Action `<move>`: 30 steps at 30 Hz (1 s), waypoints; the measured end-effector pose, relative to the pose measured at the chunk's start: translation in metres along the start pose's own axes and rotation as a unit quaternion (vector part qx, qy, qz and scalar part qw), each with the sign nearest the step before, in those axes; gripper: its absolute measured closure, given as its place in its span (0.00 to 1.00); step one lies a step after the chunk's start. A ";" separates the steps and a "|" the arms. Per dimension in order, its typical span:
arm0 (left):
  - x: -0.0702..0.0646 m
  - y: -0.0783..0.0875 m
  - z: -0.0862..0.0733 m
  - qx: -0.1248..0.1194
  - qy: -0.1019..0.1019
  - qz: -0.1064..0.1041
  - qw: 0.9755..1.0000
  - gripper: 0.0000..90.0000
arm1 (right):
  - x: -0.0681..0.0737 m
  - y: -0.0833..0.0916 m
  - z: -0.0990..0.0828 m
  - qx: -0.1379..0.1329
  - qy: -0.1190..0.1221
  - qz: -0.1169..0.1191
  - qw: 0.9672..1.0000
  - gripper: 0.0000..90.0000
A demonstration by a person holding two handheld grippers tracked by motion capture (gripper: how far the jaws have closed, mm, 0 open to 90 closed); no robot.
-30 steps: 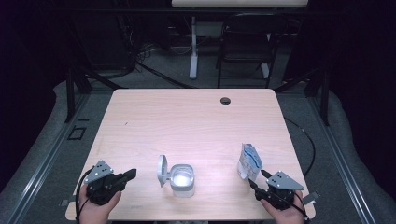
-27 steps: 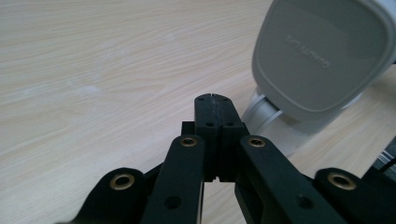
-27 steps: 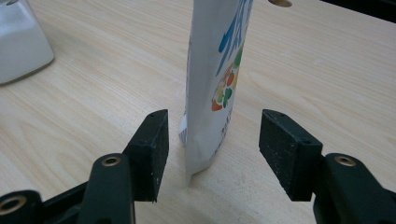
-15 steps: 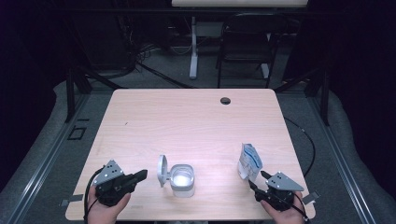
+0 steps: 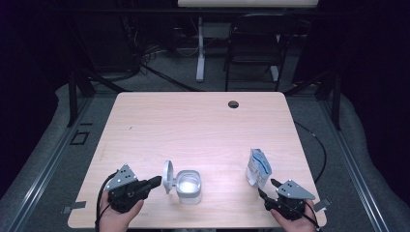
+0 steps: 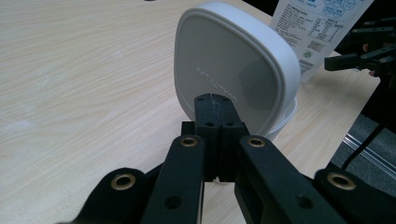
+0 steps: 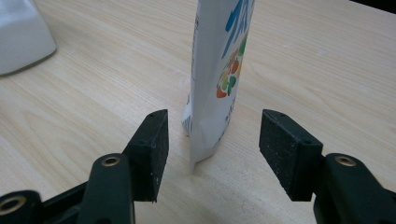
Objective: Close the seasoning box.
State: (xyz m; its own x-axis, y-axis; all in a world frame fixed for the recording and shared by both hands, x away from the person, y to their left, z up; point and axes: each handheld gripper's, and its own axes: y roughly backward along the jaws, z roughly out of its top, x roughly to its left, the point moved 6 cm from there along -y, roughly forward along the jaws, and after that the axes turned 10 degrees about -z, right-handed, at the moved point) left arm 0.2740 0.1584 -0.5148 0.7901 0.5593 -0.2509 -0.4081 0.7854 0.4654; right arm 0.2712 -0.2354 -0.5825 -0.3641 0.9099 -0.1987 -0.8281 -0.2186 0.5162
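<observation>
While the high view looks down, the white container (image 5: 188,186) sits low centre on the tabletop (image 5: 193,125), its hinged lid (image 5: 167,176) standing upright on the left, its inside too bright to read. The left claw (image 5: 155,181), pressed shut and empty, points right at the lid. Lower right, the pouch (image 5: 257,167) stands upright.

Left claw view: the lid's (image 6: 233,70) smooth outer face rises just beyond the closed tips (image 6: 215,105).

Right claw view: the right claw (image 7: 212,140) gapes wide, the pouch's (image 7: 217,79) narrow edge between the jaws, untouched.
</observation>
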 end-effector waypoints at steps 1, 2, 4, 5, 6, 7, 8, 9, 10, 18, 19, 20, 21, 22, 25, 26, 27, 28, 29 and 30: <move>0.000 0.000 0.000 0.001 -0.001 0.000 1.000 1.00 | 0.001 0.000 0.000 -0.002 -0.001 0.001 1.000 0.47; -0.001 -0.001 0.001 0.000 -0.002 -0.001 1.000 1.00 | 0.001 0.000 0.000 -0.002 -0.001 0.000 1.000 0.47; -0.002 -0.002 0.001 0.001 -0.003 -0.002 1.000 1.00 | 0.001 0.001 0.000 -0.002 -0.001 0.000 1.000 0.47; -0.002 -0.002 0.001 0.002 -0.002 -0.001 1.000 1.00 | 0.001 0.001 0.000 -0.001 -0.001 -0.001 1.000 0.47; -0.001 -0.002 0.001 0.002 -0.003 -0.001 1.000 1.00 | 0.001 0.001 0.000 -0.002 -0.002 -0.001 1.000 0.47; -0.002 -0.002 0.001 0.001 -0.002 -0.002 1.000 1.00 | 0.001 0.001 0.001 -0.002 -0.002 -0.001 1.000 0.47; -0.002 -0.002 0.001 0.002 -0.003 -0.002 1.000 1.00 | 0.001 0.001 0.001 -0.002 -0.001 0.000 1.000 0.47; -0.003 -0.003 0.001 -0.001 -0.002 -0.003 1.000 1.00 | 0.001 0.001 0.001 -0.003 -0.001 0.000 1.000 0.47; -0.004 -0.004 0.001 0.001 -0.005 -0.004 1.000 1.00 | 0.001 0.001 0.001 -0.003 -0.001 0.000 1.000 0.47; -0.014 -0.012 0.004 0.005 -0.014 -0.014 1.000 1.00 | 0.001 0.001 0.001 -0.006 -0.001 -0.001 1.000 0.47; -0.017 -0.013 0.004 0.007 -0.015 -0.017 1.000 1.00 | 0.001 0.002 0.002 -0.008 -0.002 -0.002 1.000 0.47; -0.019 -0.014 0.004 0.008 -0.019 -0.020 1.000 1.00 | 0.001 0.002 0.002 -0.008 -0.002 -0.001 1.000 0.47; -0.021 -0.016 0.005 0.009 -0.023 -0.024 0.999 1.00 | 0.001 0.002 0.002 -0.006 -0.003 -0.002 1.000 0.47; -0.023 -0.017 0.004 0.011 -0.025 -0.028 0.999 1.00 | 0.001 0.001 0.001 -0.006 -0.003 -0.002 1.000 0.47; -0.031 -0.022 0.005 0.016 -0.033 -0.036 0.999 1.00 | 0.002 0.001 0.001 -0.005 0.000 0.000 1.000 0.47; -0.032 -0.023 0.005 0.017 -0.035 -0.036 0.999 1.00 | 0.002 0.001 0.001 -0.006 0.000 0.000 1.000 0.47; -0.033 -0.023 0.005 0.019 -0.039 -0.037 0.998 1.00 | 0.002 0.001 0.001 -0.006 -0.001 0.000 1.000 0.47; -0.034 -0.024 0.006 0.019 -0.039 -0.038 0.998 1.00 | 0.002 0.001 0.001 -0.006 -0.001 0.000 1.000 0.47; -0.035 -0.024 0.006 0.019 -0.039 -0.039 0.998 1.00 | 0.002 0.001 0.001 -0.006 -0.001 0.000 1.000 0.47; -0.035 -0.024 0.005 0.019 -0.039 -0.039 0.998 1.00 | 0.002 0.001 0.001 -0.006 -0.001 0.000 1.000 0.47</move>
State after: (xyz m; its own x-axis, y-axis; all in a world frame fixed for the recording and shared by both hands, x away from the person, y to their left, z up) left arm 0.2588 0.1182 -0.5128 0.8521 0.4739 -0.2221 -0.3281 0.8143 0.4788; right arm 0.2703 -0.2332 -0.5814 -0.3635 0.9107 -0.1963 -0.8328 -0.2232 0.5066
